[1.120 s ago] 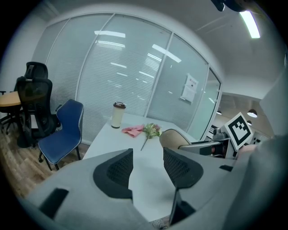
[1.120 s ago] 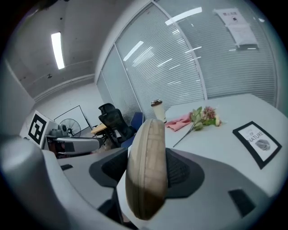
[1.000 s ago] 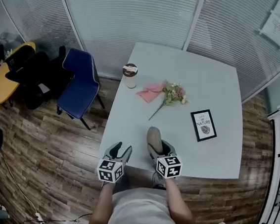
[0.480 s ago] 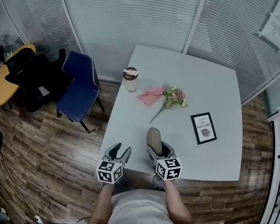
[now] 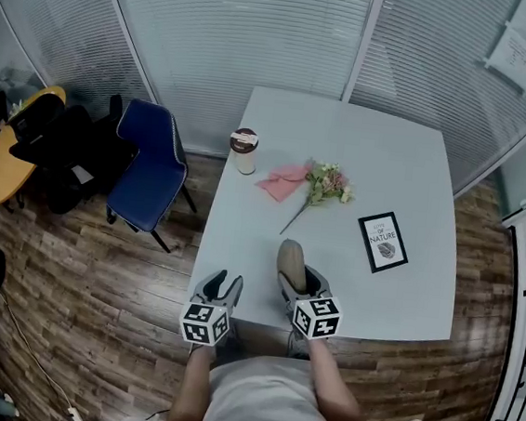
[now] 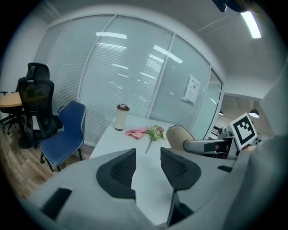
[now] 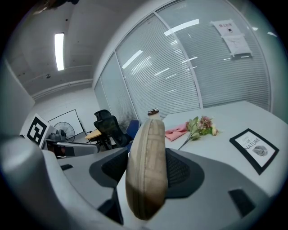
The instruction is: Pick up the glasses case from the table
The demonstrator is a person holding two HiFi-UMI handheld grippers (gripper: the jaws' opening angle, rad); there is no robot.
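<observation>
Right gripper: I am holding the right gripper (image 5: pixel 291 281) just over the near edge of the table (image 5: pixel 416 174). Its fingers (image 7: pixel 185 173) are squeezing the glasses case (image 7: pixel 146 167) from both sides, and they are standing fairly wide because the case is fat.
Glasses case: it is standing on its thin edge between those fingers. I think it is hanging a little above the table, not lying on it.
Which way it is lying: its long side is pointing away from me, straight out past the fingertips and toward the flowers (image 5: pixel 329 178).
Left gripper: the left gripper (image 5: pixel 221 287) is waiting just beside the right one, at the table's near corner. Its fingers (image 6: pixel 118 171) are closing, and nothing is sitting between them.
Nearer gripper: the right gripper is the one on the case. The left gripper is keeping apart from it.
Next move: I am guessing only the right gripper needs to go up, keeping the case level so it is not sliding out the front.
Farther on the table: a picture frame (image 5: pixel 382 241) is lying off to the right. Past it come the flowers and a pink cloth (image 5: pixel 283 179), and a paper cup (image 5: pixel 244 145) is standing farthest away.
What is different: the left fingers are sitting closer together than a second ago. The right gripper and the case are sitting in the same spot with the same hold.
</observation>
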